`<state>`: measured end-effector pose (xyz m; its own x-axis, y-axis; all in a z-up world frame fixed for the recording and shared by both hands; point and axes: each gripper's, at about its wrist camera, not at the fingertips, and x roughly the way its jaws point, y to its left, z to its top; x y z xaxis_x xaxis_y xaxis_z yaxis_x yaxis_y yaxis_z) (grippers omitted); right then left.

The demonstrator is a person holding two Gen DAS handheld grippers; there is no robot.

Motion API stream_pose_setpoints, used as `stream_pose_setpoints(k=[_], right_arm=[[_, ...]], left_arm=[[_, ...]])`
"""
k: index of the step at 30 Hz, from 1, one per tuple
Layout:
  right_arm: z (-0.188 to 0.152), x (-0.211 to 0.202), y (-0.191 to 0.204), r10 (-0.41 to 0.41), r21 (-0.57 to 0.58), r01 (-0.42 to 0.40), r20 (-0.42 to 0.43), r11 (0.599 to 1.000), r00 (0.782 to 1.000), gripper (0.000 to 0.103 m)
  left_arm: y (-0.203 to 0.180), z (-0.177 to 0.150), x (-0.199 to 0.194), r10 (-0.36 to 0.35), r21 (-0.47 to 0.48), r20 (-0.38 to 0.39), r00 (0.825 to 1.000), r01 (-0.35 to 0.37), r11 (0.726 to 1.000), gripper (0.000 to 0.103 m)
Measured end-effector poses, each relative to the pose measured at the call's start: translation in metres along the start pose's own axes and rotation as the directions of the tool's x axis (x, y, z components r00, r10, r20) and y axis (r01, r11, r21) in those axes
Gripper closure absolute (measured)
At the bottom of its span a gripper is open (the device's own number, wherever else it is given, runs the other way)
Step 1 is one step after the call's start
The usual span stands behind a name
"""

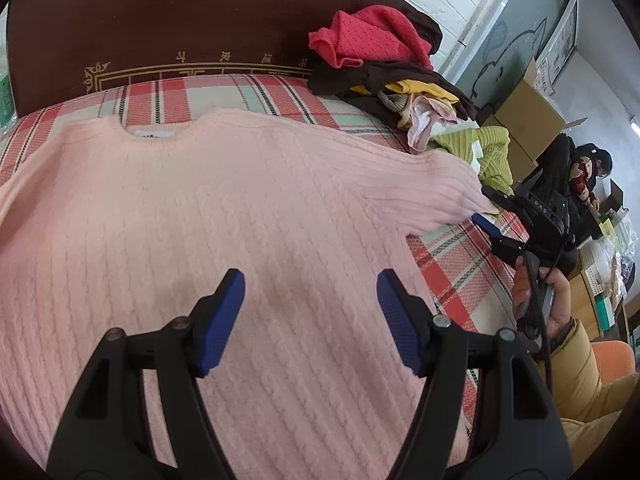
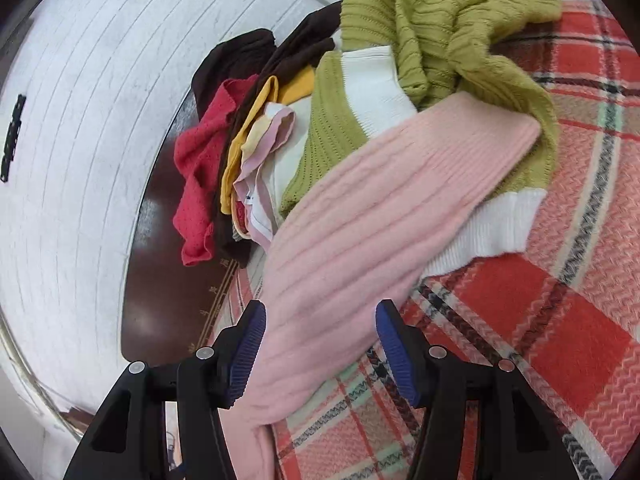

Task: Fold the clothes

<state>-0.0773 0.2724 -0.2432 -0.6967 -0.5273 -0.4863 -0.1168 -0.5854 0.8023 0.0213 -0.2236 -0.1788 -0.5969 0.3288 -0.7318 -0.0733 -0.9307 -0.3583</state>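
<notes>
A pink cable-knit sweater [image 1: 224,216] lies flat on a plaid blanket [image 1: 452,268], neck toward the dark headboard. My left gripper [image 1: 310,312] is open and empty just above the sweater's body. The sweater's right sleeve [image 2: 384,208] stretches out onto a green and white sweater [image 2: 452,40]. My right gripper [image 2: 320,344] is open, with the sleeve lying between its two fingers near the shoulder end. The right gripper also shows in the left wrist view [image 1: 496,228] beside the sleeve cuff.
A pile of clothes [image 1: 384,64], red, brown, yellow and pale pink, sits at the far right of the bed by the headboard [image 1: 160,20]. The same pile [image 2: 240,128] shows in the right wrist view. Cardboard boxes [image 1: 528,120] and a seated person [image 1: 588,172] are beyond the bed.
</notes>
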Motion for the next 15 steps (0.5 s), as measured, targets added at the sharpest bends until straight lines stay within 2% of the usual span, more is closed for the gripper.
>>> stream_pose_setpoints(k=[3, 6, 10, 11, 12, 13, 15], right_arm=[[0.001, -0.001, -0.004, -0.001, 0.035, 0.001, 0.019, 0.999, 1.0, 0.047], [0.008, 0.006, -0.007, -0.042, 0.096, 0.036, 0.065, 0.995, 0.997, 0.046], [0.018, 0.013, -0.01, -0.019, 0.14, 0.0, 0.133, 0.99, 0.991, 0.046], [0.02, 0.013, -0.011, -0.009, 0.137, -0.011, 0.143, 0.99, 0.99, 0.054], [0.022, 0.013, -0.012, 0.0, 0.131, -0.02, 0.15, 0.991, 0.989, 0.074], [0.024, 0.013, -0.012, 0.009, 0.124, -0.029, 0.157, 0.992, 0.988, 0.084], [0.026, 0.012, -0.013, 0.016, 0.123, -0.036, 0.161, 0.992, 0.987, 0.093]], left_arm=[[0.006, 0.001, 0.0, -0.001, -0.022, 0.0, 1.0, 0.001, 1.0, 0.034], [0.006, 0.0, 0.001, -0.004, -0.026, -0.002, 1.0, 0.003, 1.0, 0.034], [0.001, -0.003, 0.002, -0.007, -0.009, -0.01, 1.0, 0.007, 1.0, 0.034], [0.001, -0.004, 0.002, -0.005, -0.006, -0.012, 1.0, 0.005, 1.0, 0.034], [0.0, -0.004, 0.002, -0.003, -0.003, -0.015, 1.0, 0.003, 1.0, 0.034], [0.0, -0.005, 0.002, -0.003, -0.001, -0.016, 1.0, 0.003, 1.0, 0.034], [0.002, -0.004, 0.002, -0.002, -0.006, -0.019, 1.0, 0.002, 1.0, 0.034]])
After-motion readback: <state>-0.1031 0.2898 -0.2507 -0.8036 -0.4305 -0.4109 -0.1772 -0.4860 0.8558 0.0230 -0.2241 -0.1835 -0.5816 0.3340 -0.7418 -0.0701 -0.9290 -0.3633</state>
